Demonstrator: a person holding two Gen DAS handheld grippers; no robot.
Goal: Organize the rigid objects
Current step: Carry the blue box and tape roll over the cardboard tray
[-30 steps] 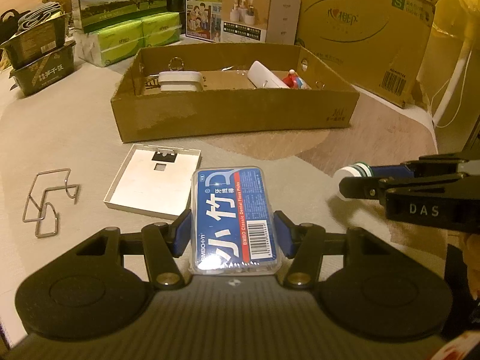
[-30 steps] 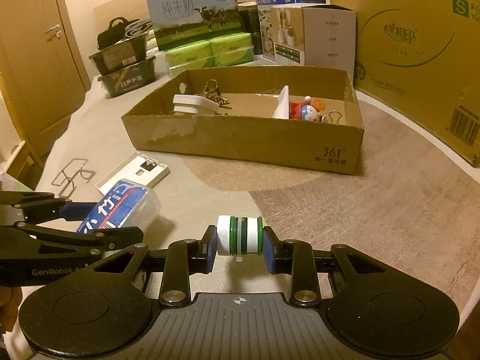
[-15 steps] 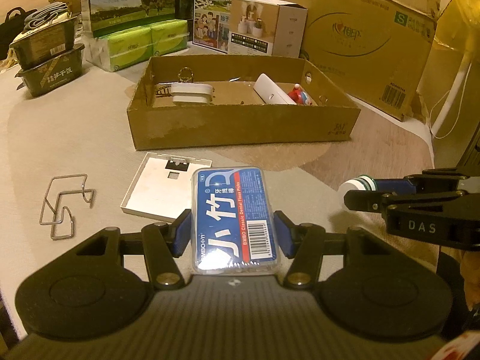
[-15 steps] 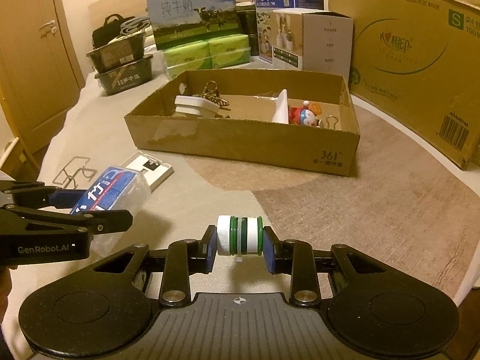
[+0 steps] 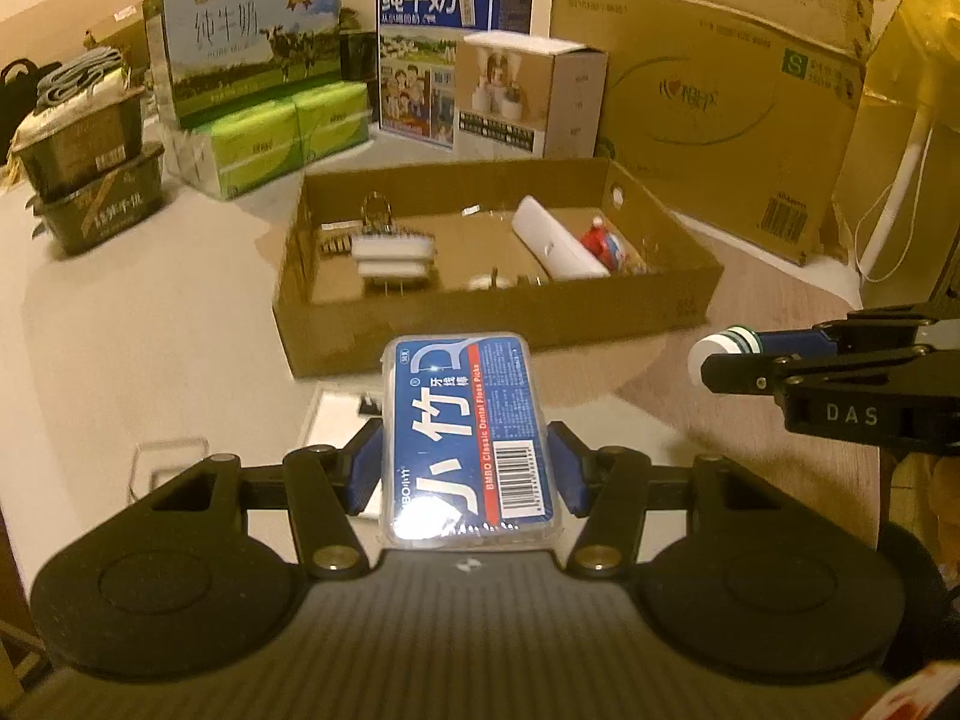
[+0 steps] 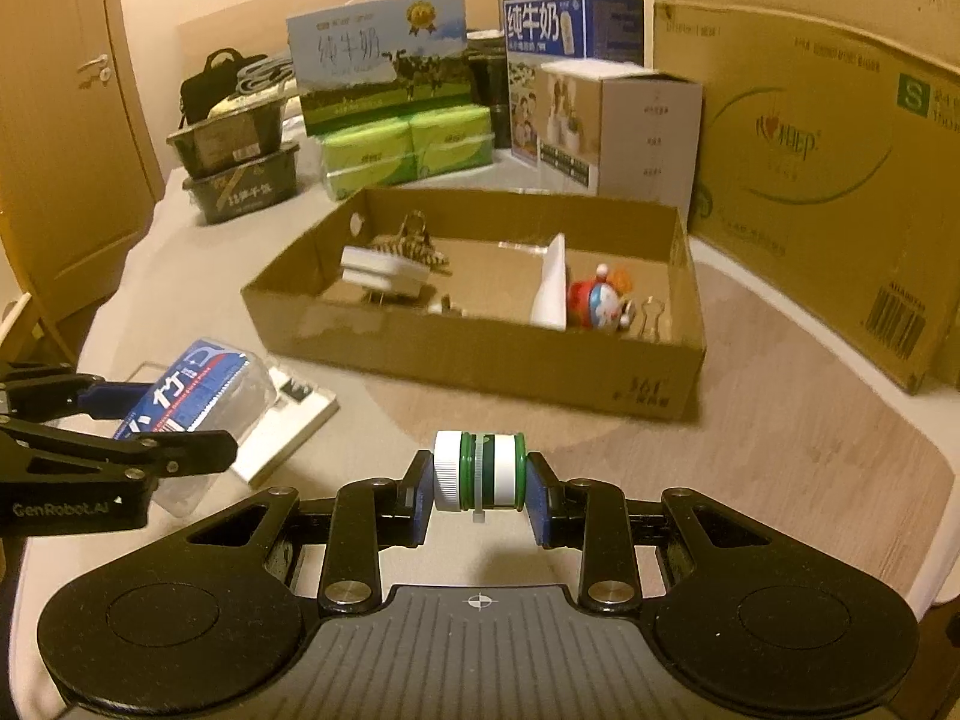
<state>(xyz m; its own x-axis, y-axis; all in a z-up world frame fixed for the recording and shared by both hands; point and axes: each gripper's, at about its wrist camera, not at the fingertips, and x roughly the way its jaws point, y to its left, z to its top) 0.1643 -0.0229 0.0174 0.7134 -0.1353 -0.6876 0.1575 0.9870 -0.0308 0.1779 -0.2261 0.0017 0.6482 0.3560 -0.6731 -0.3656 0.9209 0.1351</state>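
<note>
- Collecting box: open cardboard box (image 6: 480,354) on the desk (image 6: 750,420), at 12 o'clock ahead of both grippers in both wrist views.
- Already in the box, judged as sorted: a white stacked block (image 6: 381,273) with a striped clip (image 6: 414,246) behind it at the left end; a white slab (image 6: 552,291) leaning on edge near the middle; a red and blue toy figure (image 6: 600,303) and a clear binder clip (image 6: 654,315) at the right end.
- In hand, item one: floss pick case (image 5: 465,438), clamped across its short sides by the blue fingers (image 5: 363,474) of the left gripper (image 5: 465,474). Held clear of the desk, short of the box's near wall. Long axis runs toward 12 o'clock, label up, barcode end nearest the camera.
- In hand, item two: white and green spool (image 6: 480,471), pinched end to end by the right gripper (image 6: 480,495), which is closed tight on it. Its axis lies crosswise, 9 to 3 o'clock, white cap at 9. Also short of the box.
- Left on the desk: a flat white plate (image 6: 288,426) at 10 o'clock from the spool, and a bent wire hook (image 5: 168,462) at 9 o'clock from the case in the left view.
- Progress, as a judgement: past halfway; two items need dropping in, two need fetching.
</note>
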